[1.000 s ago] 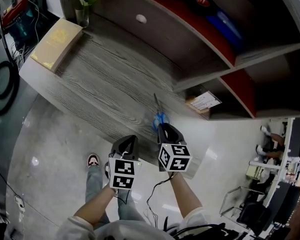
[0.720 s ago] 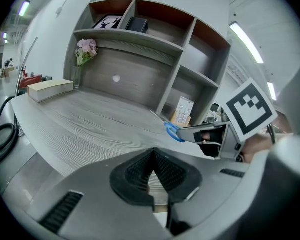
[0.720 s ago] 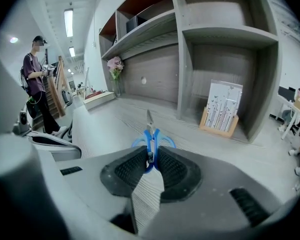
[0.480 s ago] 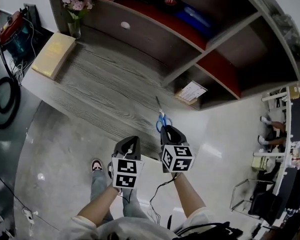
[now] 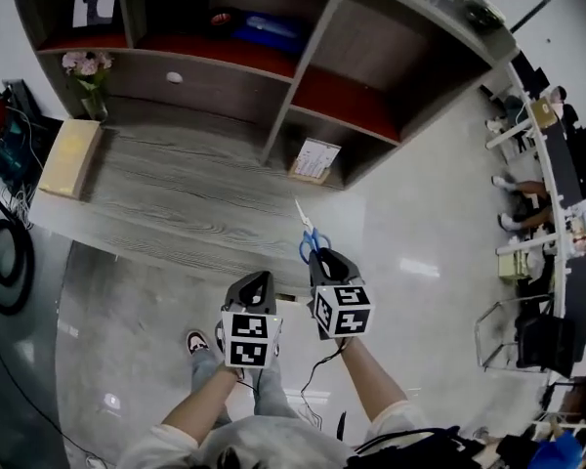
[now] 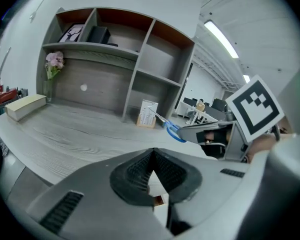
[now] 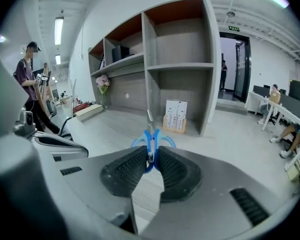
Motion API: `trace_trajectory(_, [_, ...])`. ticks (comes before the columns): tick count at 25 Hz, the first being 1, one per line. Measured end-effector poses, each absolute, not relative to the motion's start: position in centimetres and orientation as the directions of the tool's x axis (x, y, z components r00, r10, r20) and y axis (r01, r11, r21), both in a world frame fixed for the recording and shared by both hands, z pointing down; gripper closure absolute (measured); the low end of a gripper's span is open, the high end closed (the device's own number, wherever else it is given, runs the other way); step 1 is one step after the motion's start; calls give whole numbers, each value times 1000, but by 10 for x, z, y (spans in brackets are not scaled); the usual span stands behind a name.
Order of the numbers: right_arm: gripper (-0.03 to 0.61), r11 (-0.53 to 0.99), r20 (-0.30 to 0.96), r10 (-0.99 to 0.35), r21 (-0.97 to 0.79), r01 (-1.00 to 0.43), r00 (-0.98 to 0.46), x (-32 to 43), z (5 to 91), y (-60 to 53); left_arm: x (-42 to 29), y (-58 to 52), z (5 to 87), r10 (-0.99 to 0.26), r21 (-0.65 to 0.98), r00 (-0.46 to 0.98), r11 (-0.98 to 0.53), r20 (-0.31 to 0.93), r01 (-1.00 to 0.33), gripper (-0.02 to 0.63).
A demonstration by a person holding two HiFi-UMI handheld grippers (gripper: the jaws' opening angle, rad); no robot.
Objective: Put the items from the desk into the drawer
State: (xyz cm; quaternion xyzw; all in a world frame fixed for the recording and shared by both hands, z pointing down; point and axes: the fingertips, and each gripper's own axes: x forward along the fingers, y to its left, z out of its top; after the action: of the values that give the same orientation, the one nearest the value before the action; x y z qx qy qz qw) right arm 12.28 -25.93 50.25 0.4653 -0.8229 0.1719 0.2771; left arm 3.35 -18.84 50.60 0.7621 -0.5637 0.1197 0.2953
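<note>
Right gripper (image 5: 316, 255) has the scissors (image 5: 309, 236), left gripper (image 5: 258, 278) carries nothing.
In the right gripper view, the jaws are clamped on the blue handles of the scissors, and the blades stick straight out toward the shelf unit (image 5: 303, 66). From the head view, the scissors are up in the air over the front right corner of the desk (image 5: 176, 203), not lying on it. The left gripper sits just beside the right one, near the desk's front edge, with its jaws pressed together and nothing between them. The drawer (image 5: 200, 88), with its white knob (image 5: 174, 77), is at the back of the desk, well apart from both grippers. A tan box (image 5: 69, 157) lies at the desk's far left end.
</note>
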Motion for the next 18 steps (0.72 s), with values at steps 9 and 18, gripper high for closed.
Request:
trace_trajectory(9, [515, 407, 616, -711, -31, -913, -339, 188, 495, -222, 88, -172, 496, -749, 299, 418, -300, 514, -906, 617])
trace_trajectory(18, [515, 277, 636, -731, -56, -959, -248, 245, 514, -173, 143, -140, 517, -655, 290, 510, -423, 557, -859, 617])
